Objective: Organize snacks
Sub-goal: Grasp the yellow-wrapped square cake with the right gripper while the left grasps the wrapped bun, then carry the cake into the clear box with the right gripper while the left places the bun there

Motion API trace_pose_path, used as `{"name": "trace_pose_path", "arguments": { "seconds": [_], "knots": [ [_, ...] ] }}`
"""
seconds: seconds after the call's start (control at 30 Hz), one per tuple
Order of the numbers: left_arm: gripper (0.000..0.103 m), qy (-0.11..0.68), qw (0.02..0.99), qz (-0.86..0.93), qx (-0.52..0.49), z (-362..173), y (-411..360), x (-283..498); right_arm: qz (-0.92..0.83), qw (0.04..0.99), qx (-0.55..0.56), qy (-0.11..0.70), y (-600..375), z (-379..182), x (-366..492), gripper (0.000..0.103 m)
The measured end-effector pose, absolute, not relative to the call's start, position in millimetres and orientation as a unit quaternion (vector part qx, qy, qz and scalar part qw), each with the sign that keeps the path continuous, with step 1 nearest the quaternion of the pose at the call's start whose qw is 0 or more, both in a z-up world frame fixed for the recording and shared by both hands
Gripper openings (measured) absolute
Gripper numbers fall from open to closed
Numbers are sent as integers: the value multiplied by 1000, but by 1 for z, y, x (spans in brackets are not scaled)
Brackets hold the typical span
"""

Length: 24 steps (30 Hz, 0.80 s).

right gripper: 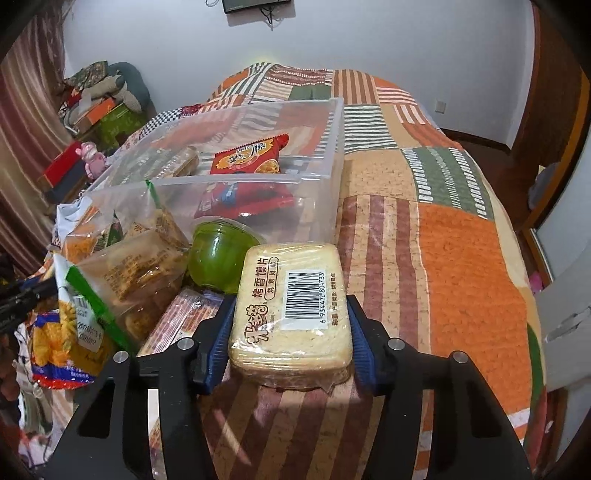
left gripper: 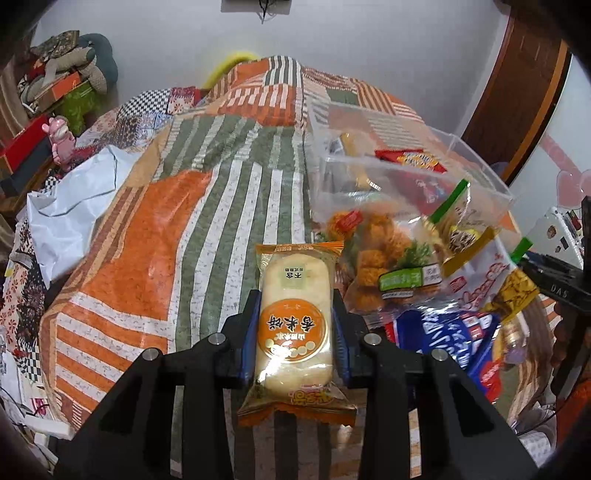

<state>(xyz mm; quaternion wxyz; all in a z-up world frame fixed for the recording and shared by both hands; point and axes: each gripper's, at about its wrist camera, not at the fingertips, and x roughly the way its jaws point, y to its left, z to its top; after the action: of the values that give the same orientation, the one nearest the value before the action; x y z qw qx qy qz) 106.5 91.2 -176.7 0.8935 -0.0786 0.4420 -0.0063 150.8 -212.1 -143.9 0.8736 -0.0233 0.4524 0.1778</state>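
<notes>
Bin of clear plastic sits on the quilted bed, holding a red snack bag and a pale packet. Left claw clamps a rice cracker packet above the bed, beside loose snack bags. Right claw grips a toasted bun pack, near a green cup.

both cameras sit just behind their own fingers, looking forward and down over the bed toward the far wall. each is close on its held packet. both views share the clear bin; the left view sees it to its right, the right view to its left.
</notes>
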Motion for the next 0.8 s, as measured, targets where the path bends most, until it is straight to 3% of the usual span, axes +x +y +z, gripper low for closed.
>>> {"name": "trace_pose_path", "arguments": {
  "seconds": [0.8],
  "knots": [
    [34,367,927,-34,-66,-109,64,128,197,904,14,378,-225,-86,144,52]
  ]
}}
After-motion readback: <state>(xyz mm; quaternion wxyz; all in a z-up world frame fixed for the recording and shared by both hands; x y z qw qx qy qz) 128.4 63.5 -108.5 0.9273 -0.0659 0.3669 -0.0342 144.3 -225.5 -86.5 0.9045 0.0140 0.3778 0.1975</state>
